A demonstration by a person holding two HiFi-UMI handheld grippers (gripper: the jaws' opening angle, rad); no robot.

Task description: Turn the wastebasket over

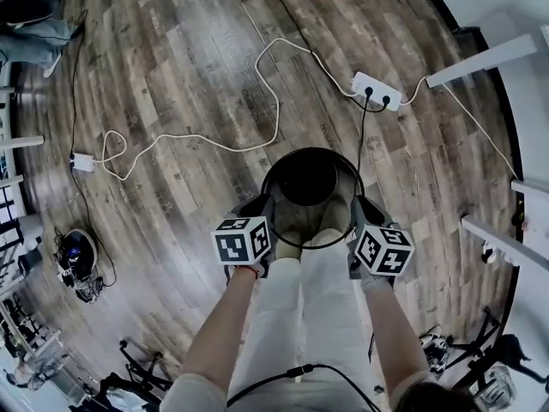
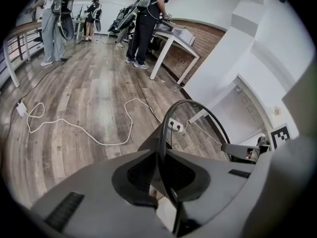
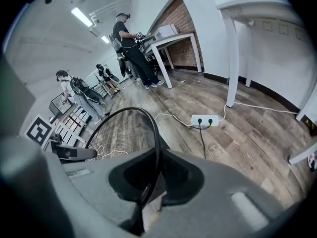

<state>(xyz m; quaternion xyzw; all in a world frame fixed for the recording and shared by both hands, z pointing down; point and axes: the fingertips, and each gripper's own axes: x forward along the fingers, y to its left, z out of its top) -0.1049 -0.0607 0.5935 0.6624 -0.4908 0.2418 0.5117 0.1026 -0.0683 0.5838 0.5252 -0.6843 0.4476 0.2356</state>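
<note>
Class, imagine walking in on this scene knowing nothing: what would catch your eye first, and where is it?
A black mesh wastebasket sits at the centre, clamped at its rim by the left gripper and right gripper. Beyond it, a white power strip and a looping white cable lie on the wood floor.

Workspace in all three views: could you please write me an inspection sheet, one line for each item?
Surface: wood plank floor.
Job's things: black mesh wastebasket, opening up, nothing seen inside.
Clutter: small device with wires on the floor at the left.
Grippers: left gripper and right gripper each shut on the rim, on opposite sides.
Cables: white cable loops across the floor to a power strip; black cable is plugged into it.
Surroundings: white tables at the right; people stand at a table farther off.
</note>
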